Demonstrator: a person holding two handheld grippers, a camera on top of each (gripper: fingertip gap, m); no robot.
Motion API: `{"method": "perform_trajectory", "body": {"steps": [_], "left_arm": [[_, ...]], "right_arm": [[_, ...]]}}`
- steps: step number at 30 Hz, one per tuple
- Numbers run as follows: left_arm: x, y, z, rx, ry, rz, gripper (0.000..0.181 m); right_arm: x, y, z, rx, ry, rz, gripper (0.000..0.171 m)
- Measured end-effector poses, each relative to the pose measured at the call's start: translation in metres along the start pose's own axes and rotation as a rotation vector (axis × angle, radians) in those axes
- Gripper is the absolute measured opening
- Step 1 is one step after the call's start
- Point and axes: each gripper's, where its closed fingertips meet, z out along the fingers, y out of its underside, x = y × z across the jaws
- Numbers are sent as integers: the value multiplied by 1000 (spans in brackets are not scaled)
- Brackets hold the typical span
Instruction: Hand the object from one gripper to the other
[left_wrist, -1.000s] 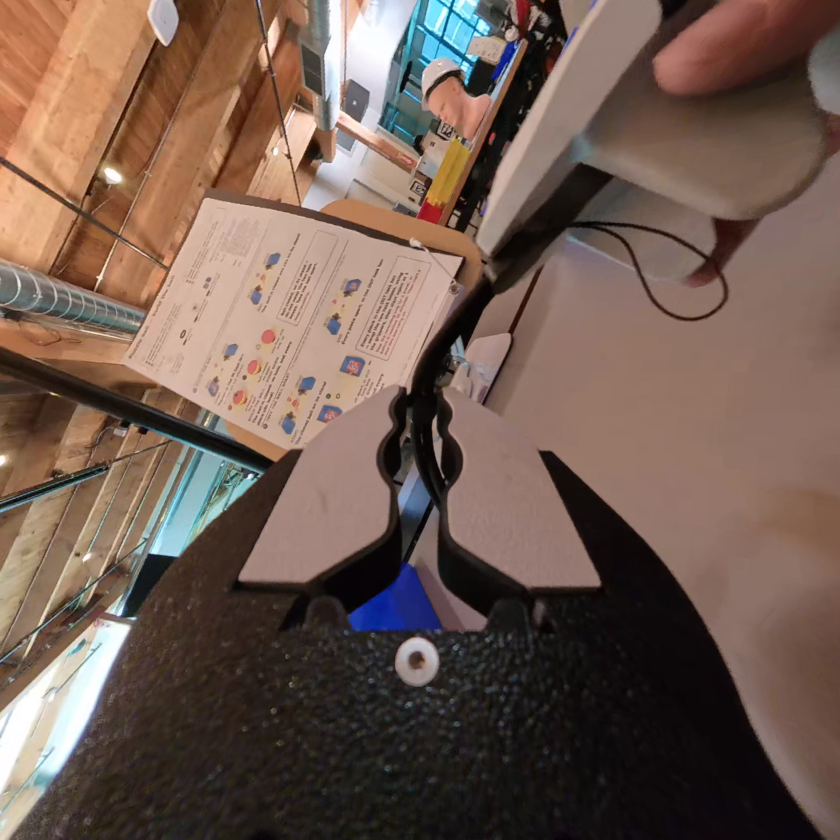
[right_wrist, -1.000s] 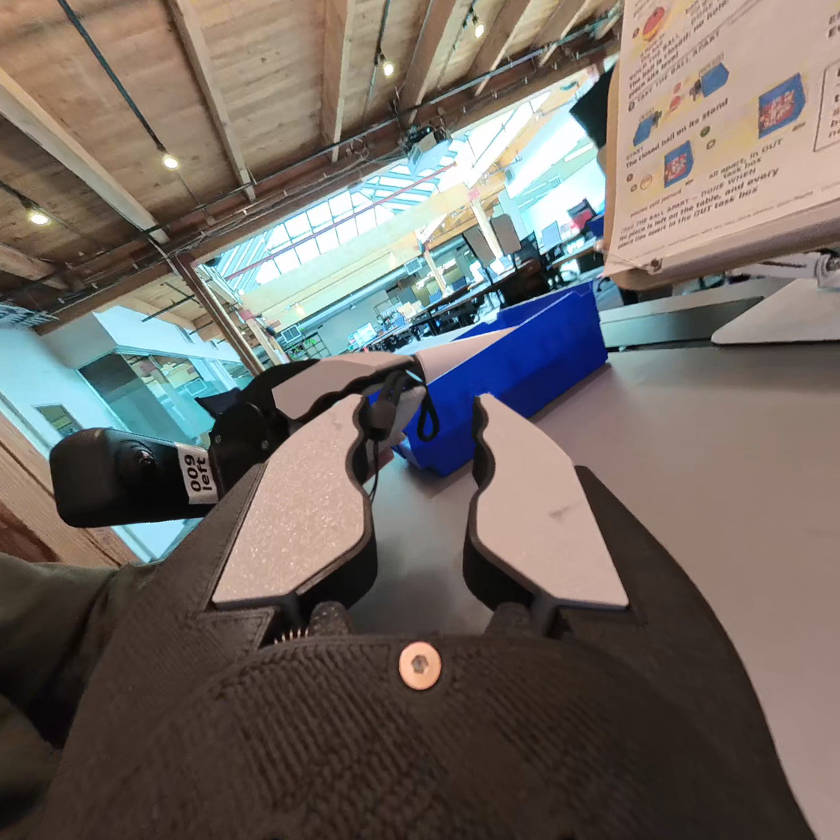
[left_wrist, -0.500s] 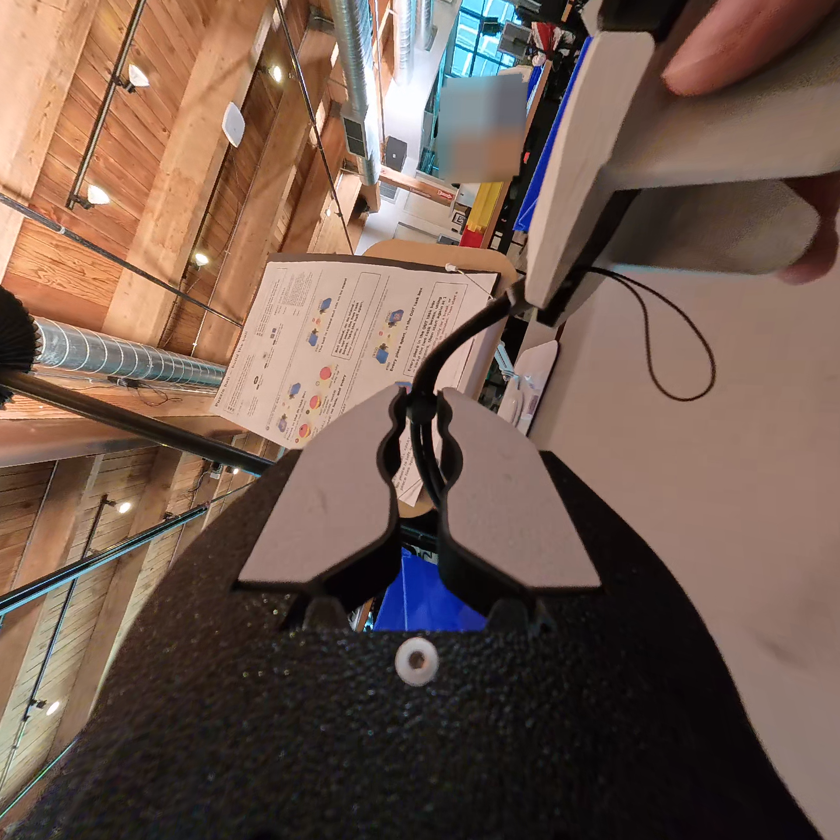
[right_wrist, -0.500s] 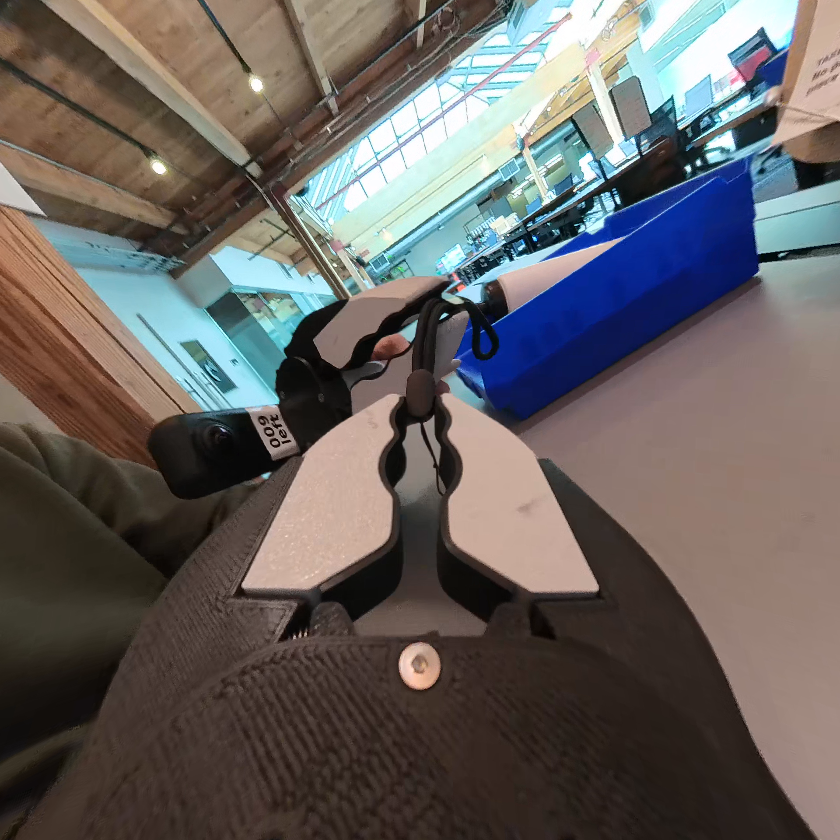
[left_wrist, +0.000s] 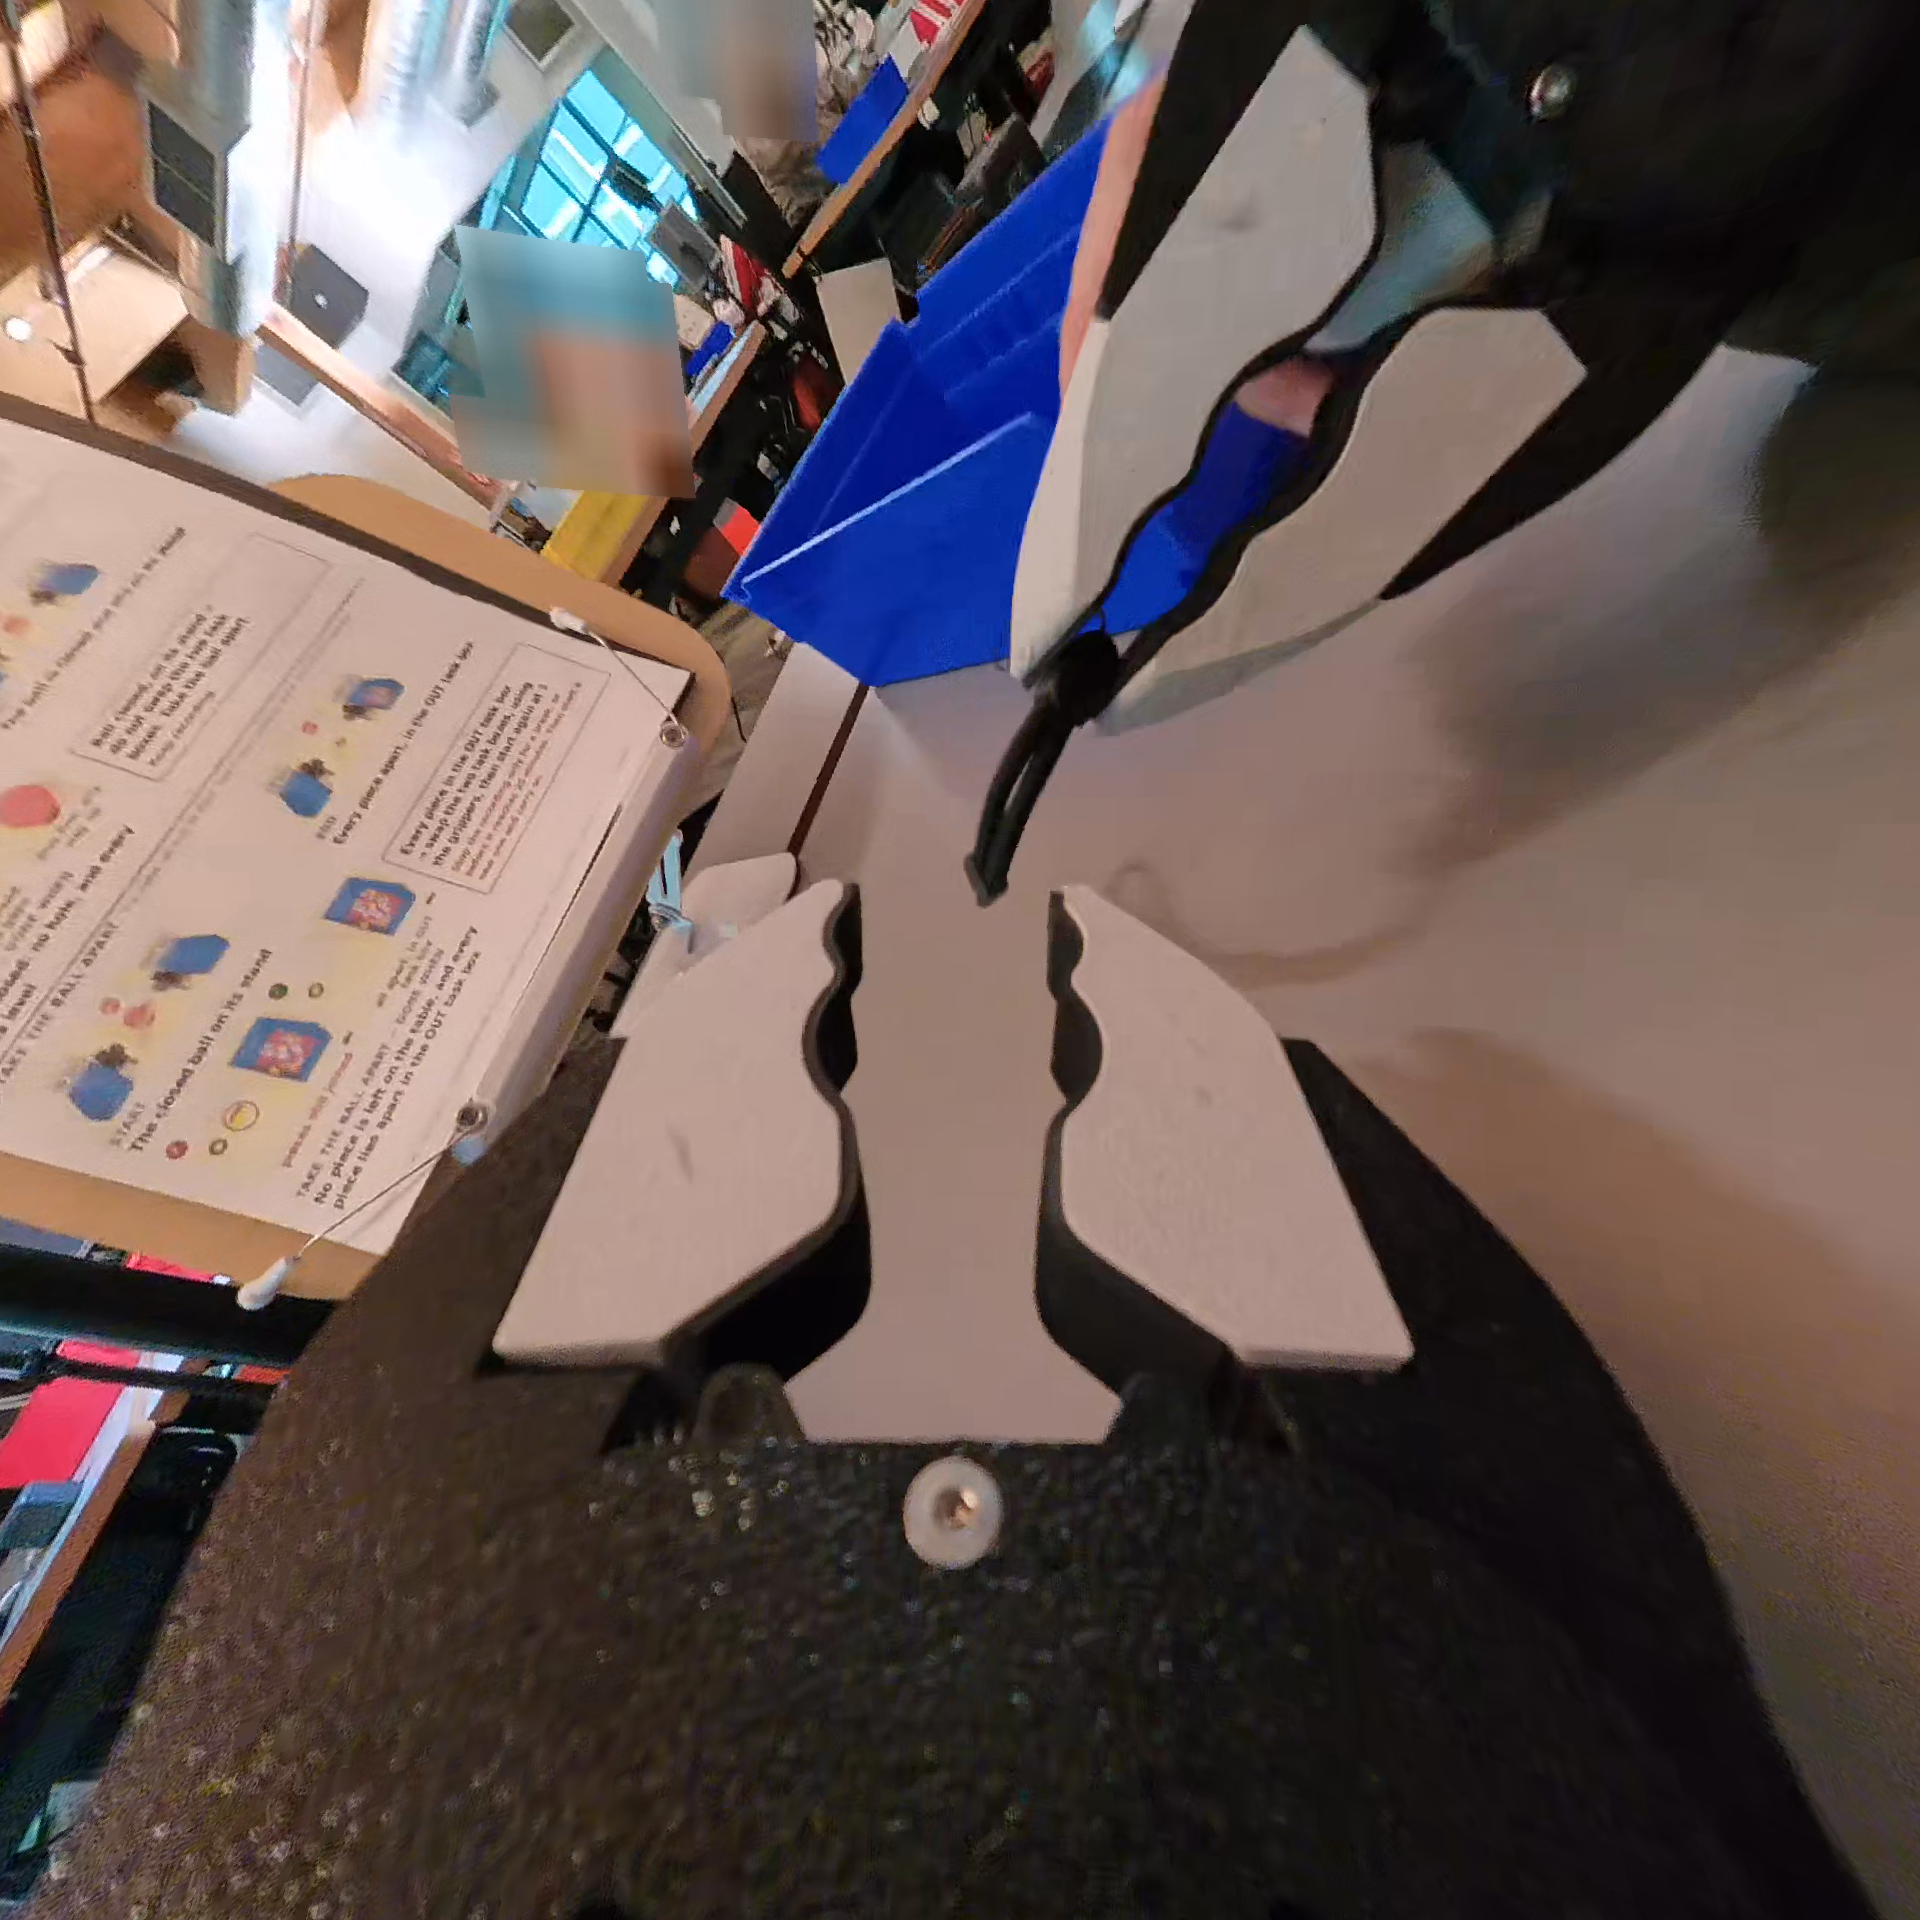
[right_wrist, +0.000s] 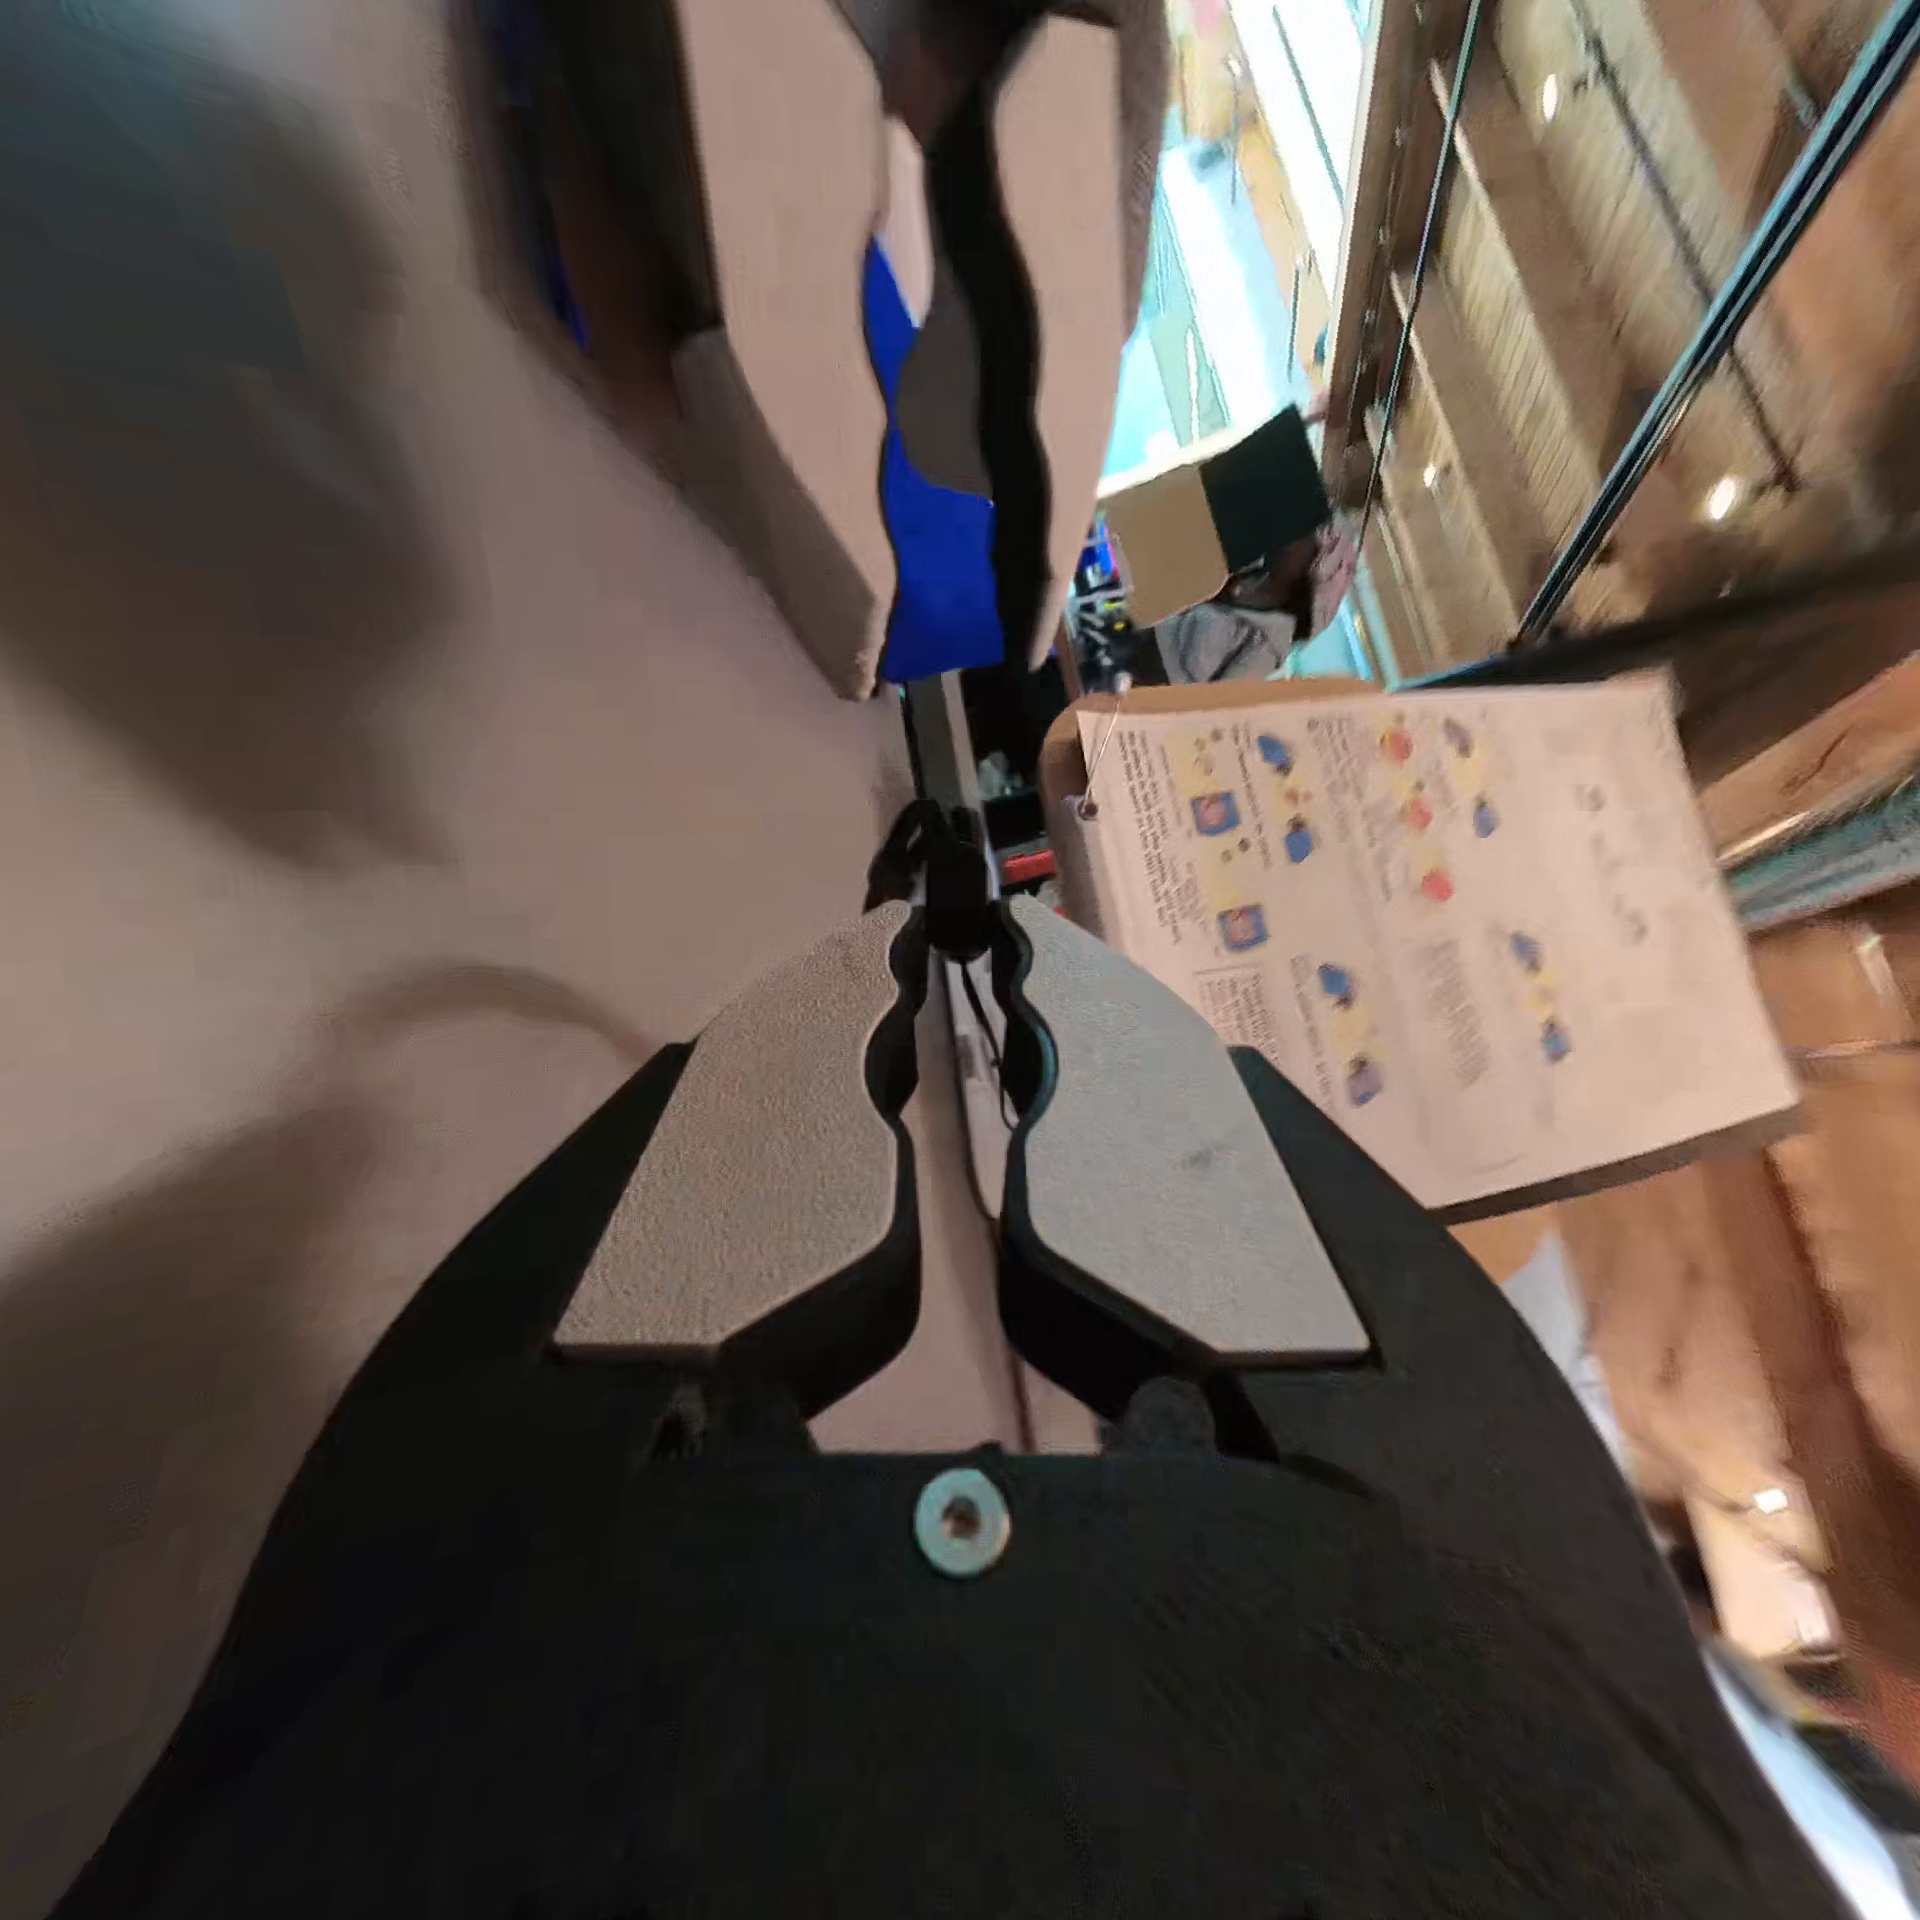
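Black cord (left_wrist: 1023, 790): hanging upper centre, pinched by right gripper (right_wrist: 954, 940). Left gripper (left_wrist: 951, 914): fingers standing spread, gripping nothing.

Left claw (left_wrist: 951, 914) gapes empty; right claw (left_wrist: 1081, 675) pinches the black cord (left_wrist: 1023, 790).

Black cord (left_wrist: 1023, 781) with toggle, pinched at right tool (right_wrist: 956, 940) tips, loose end dangling above table

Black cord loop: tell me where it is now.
The thin black cord loop hangs pinched at the tips of the shut right tool, just beyond the open left tool, above the grey tabletop.
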Motion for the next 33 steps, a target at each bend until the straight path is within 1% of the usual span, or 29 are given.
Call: {"method": "perform_trajectory", "body": {"steps": [2, 6, 9, 12, 13, 15, 17, 20, 22, 24, 27, 29, 30, 31, 33], "left_arm": [[1, 6, -1, -26, 18, 23, 32], [14, 10, -4, -24, 119, 13, 30], [22, 15, -3, -50, 168, -10, 34], [31, 20, -3, -63, 215, 14, 34], [31, 21, -2, -69, 215, 26, 30], [30, 25, -1, -93, 206, 40, 13], [31, 27, -1, -108, 210, 40, 13], [17, 26, 1, -121, 125, 23, 13], [5, 22, 0, -105, 52, 5, 13], [-16, 27, -3, -140, -85, 38, 13], [-45, 28, -13, -192, -317, 199, 12], [-55, 17, -20, -177, -433, 319, 12], [-56, 11, -22, -163, -465, 382, 12], [-56, 5, -23, -150, -493, 442, 12], [-55, -4, -25, -141, -531, 561, 12]], "right_arm": [[-2, -2, -2, 8, -13, -57, 11], [-4, -14, -7, 70, -32, -126, 11], [-8, -26, -7, 105, -49, -161, 11], [-12, -35, -6, 129, -61, -183, 11], [-12, -36, -6, 134, -58, -179, 11], [-12, -36, -6, 135, -56, -170, 11], [-9, -35, -7, 137, -45, -128, 11], [-3, -26, -6, 116, -26, -20, 11], [-1, -23, -6, 119, -38, 92, 11], [8, -25, -8, 164, -19, 259, 30], [23, -22, -9, 218, -30, 591, 55], [30, -23, -9, 271, -73, 823, 59], [32, -25, -10, 295, -93, 906, 58], [34, -26, -10, 310, -103, 947, 56], [38, -26, -13, 304, -65, 885, 52]]}}
